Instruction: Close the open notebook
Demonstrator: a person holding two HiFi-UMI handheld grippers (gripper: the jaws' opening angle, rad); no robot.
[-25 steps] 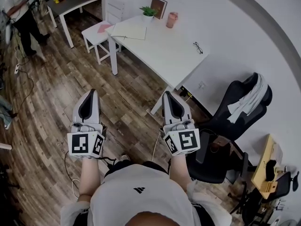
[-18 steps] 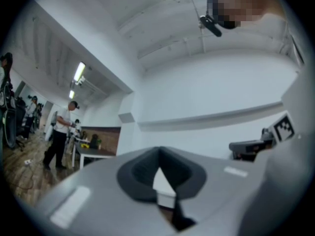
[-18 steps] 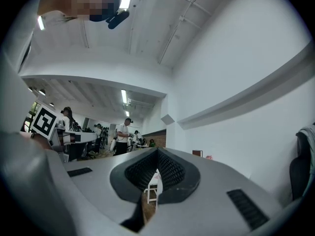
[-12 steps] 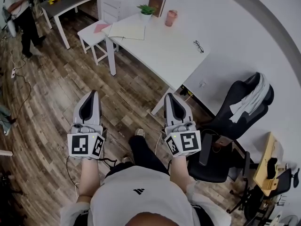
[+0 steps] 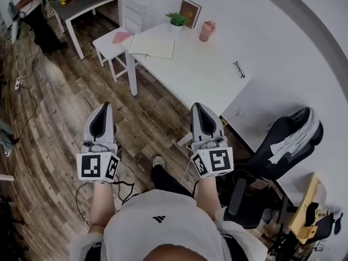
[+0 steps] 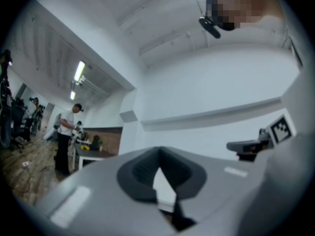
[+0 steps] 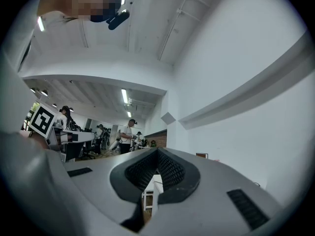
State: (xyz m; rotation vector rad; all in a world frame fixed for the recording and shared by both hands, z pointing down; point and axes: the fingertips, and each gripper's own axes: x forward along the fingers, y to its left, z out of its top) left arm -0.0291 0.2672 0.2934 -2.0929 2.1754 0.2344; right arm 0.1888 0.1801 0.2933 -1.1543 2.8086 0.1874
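The open notebook (image 5: pixel 153 46) lies flat with pale pages on the left end of the white table (image 5: pixel 201 78), far ahead of both grippers. My left gripper (image 5: pixel 103 109) hangs over the wooden floor, jaws shut with nothing in them. My right gripper (image 5: pixel 196 109) is held near the table's near corner, jaws also shut and empty. In the left gripper view the left gripper (image 6: pixel 158 154) points at a white wall. In the right gripper view the right gripper (image 7: pixel 157 154) points along the room towards the white table (image 7: pixel 152 187).
On the table stand a potted plant (image 5: pixel 177 20), a brown book (image 5: pixel 190 13), a pink cup (image 5: pixel 206 31) and glasses (image 5: pixel 238 69). A white stool (image 5: pixel 115 45) stands beside the table's left end. A black office chair (image 5: pixel 287 143) is at the right. A person (image 5: pixel 31 10) stands far left.
Both grippers and the person holding them have moved forward towards the table; it and the chair have shifted right and nearer in the head view. The jaws stayed shut.
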